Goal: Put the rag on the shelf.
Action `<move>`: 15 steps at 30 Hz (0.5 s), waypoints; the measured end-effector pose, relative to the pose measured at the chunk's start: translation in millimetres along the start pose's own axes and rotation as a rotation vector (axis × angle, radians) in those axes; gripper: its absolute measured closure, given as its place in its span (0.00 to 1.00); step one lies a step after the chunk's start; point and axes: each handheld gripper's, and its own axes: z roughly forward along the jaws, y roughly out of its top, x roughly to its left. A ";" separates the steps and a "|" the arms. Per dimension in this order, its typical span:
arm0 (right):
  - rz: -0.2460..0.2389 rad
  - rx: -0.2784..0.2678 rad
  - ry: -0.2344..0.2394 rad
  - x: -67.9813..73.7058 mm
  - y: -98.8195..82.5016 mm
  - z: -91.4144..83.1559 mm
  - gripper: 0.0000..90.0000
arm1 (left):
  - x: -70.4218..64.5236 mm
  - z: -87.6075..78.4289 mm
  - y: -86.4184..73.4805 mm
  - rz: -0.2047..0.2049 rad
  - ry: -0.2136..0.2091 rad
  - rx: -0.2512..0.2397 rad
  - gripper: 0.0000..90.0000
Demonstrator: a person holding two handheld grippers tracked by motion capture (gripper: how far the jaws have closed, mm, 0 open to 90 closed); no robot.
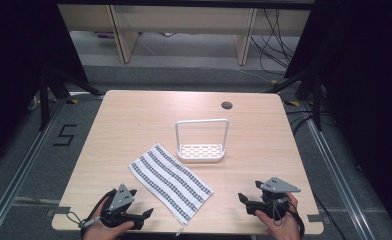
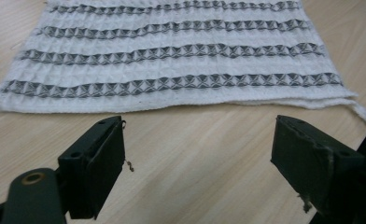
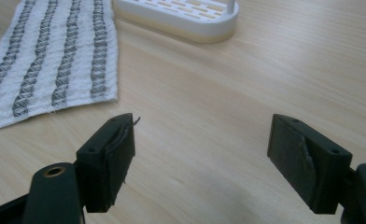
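White waffle-weave towel point(image 1: 170, 181) with grey stripes lies flat between the left hand-held gripper point(image 1: 145, 214) and right hand-held gripper point(image 1: 243, 199), both open, empty.

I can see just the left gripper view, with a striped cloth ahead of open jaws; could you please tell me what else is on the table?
Observer: Beyond the striped cloth stands a white rack with a tall wire handle, apart from the cloth.
Operator: Thank you. Where is the other gripper?
Observer: The right gripper rests near the table's near edge, right of the cloth, with its jaws open and nothing between them.
Operator: And is the cloth lying square to the table?
Observer: No, in the high view it lies flat but diagonally, its near corner close to the table's front edge between the right gripper and the left gripper.
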 end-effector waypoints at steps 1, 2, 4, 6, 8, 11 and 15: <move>-0.005 -0.004 -0.001 2.9 1.1 1.2 0.28 | -1.8 0.7 0.3 0.009 -0.011 0.000 0.19; -0.005 -0.004 -0.001 2.9 1.1 1.2 0.28 | -4.0 1.5 0.7 0.005 -0.013 0.002 0.19; -0.013 -0.005 0.018 5.3 2.9 3.7 0.28 | -6.7 1.9 2.1 0.021 -0.021 0.007 0.20; -0.018 -0.008 0.026 8.8 4.9 6.6 0.29 | -10.1 3.2 2.9 0.017 -0.034 -0.008 0.20; -0.034 0.000 0.033 12.3 7.1 8.8 0.31 | -14.5 4.7 4.3 0.007 -0.057 -0.033 0.21; -0.051 0.004 0.050 18.6 10.3 13.9 0.32 | -22.1 6.9 7.7 0.035 -0.089 -0.021 0.24; -0.088 0.005 0.077 28.2 15.0 21.3 0.35 | -37.4 14.1 10.5 0.068 -0.130 -0.014 0.26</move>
